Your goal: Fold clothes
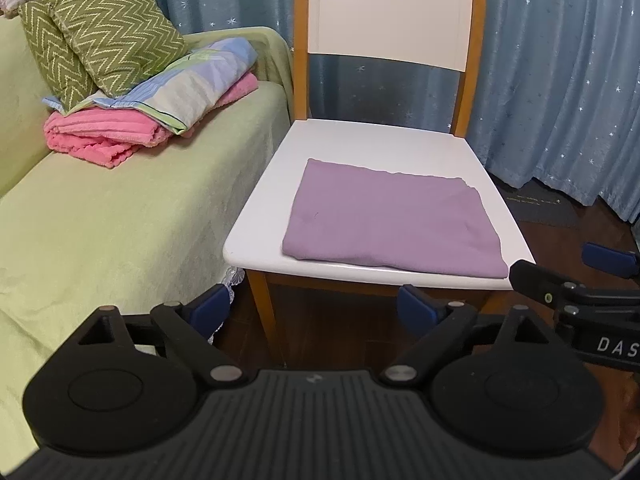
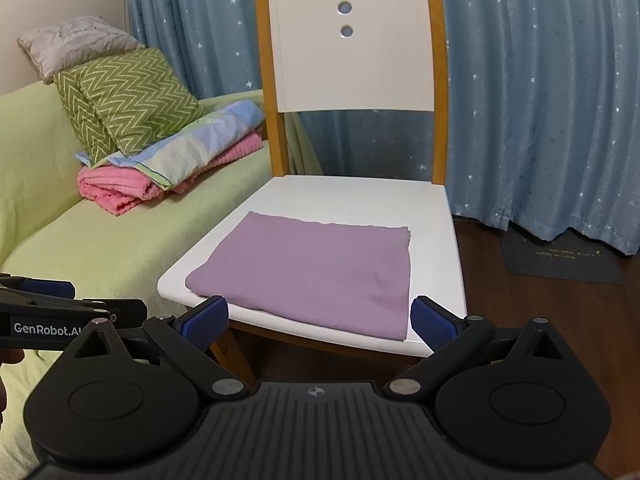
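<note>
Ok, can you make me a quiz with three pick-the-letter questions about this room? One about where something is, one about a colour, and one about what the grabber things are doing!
1. Where does the folded cloth lie?
A. on the sofa
B. on the chair seat
C. on the floor

2. What colour is the towel at the bottom of the pile on the sofa?
A. pink
B. black
C. orange

3. How do the left gripper and right gripper stand?
A. both shut on the cloth
B. one open, one shut
C. both open, holding nothing

Answers:
1 B: the purple cloth rests flat on the white chair seat.
2 A: the pink towel sits under the striped blanket and green cushions.
3 C: each gripper's blue pads are wide apart with nothing between them.
</note>
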